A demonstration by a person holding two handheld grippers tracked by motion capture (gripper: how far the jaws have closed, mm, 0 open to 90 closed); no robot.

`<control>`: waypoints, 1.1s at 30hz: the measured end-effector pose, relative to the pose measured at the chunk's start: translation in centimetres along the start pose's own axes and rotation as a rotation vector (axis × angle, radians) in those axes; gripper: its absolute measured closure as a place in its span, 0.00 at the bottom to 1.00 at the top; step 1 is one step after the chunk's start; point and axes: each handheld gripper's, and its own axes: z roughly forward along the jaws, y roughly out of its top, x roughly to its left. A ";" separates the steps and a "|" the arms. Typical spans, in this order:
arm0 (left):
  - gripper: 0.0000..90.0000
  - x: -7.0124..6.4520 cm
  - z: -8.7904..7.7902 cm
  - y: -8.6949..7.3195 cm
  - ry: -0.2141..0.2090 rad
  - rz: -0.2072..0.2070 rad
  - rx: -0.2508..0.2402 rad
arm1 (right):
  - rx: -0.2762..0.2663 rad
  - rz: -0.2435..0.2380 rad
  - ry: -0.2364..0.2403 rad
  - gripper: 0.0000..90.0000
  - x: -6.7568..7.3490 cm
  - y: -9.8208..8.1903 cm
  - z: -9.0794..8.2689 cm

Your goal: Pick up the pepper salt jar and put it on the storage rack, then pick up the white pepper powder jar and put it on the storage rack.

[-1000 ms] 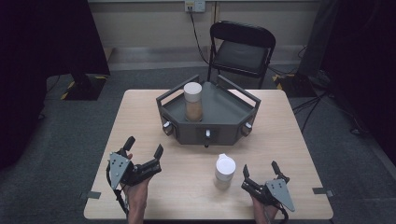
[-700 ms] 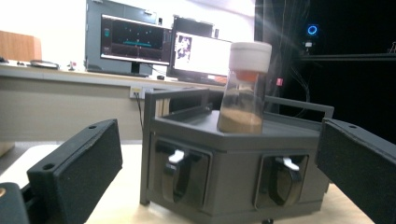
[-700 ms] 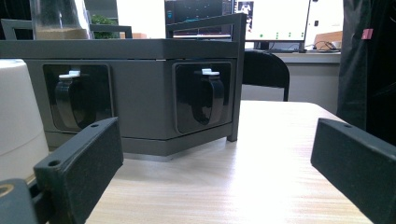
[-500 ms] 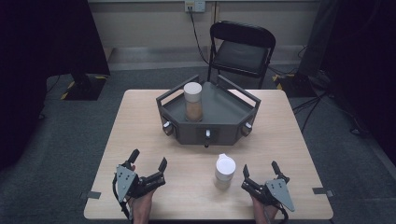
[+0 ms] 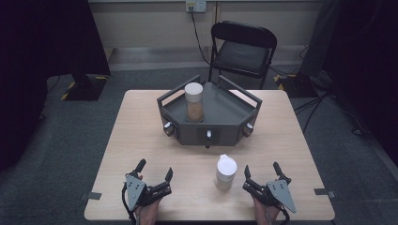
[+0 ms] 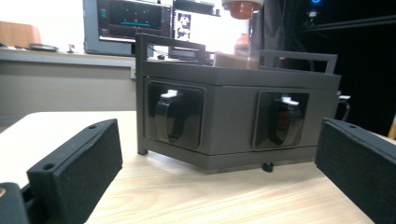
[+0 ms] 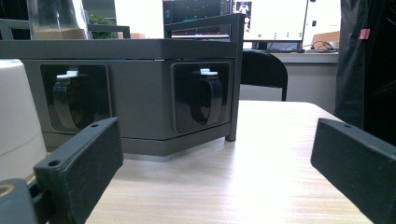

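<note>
Resting released beside the white cup [image 5: 226,171], cropped in the right gripper view: left tongs [image 5: 154,172], right tongs [image 5: 262,171].

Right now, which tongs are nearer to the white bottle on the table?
Right. The right tongs sit just right of the white bottle; the left tongs are farther away on its left.

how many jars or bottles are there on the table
2. A clear jar with a pale lid and brown contents stands inside the dark grey angular tray. A white bottle stands on the wooden table in front of the tray, beside the right tongs.
</note>
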 end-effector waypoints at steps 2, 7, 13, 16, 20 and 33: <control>0.00 0.1 0.1 -0.3 0.005 0.007 0.003 | 0.001 0.000 0.000 0.01 0.0 0.0 0.0; 0.00 0.0 0.4 -1.1 0.017 0.037 0.021 | 0.000 0.000 -0.002 0.01 0.0 0.0 0.0; 0.00 -0.4 0.6 -1.5 0.033 0.063 0.022 | 0.000 0.000 -0.002 0.01 0.0 0.0 0.0; 0.00 -0.6 0.9 -1.2 0.045 0.067 0.041 | -0.001 0.000 -0.002 0.01 0.0 0.0 0.0; 0.00 -0.6 0.9 -1.2 0.049 0.067 0.041 | -0.001 0.000 0.001 0.01 0.0 0.0 0.0; 0.00 -0.8 0.9 -1.2 0.057 0.067 0.041 | 0.006 0.005 -0.007 0.01 0.1 0.1 0.1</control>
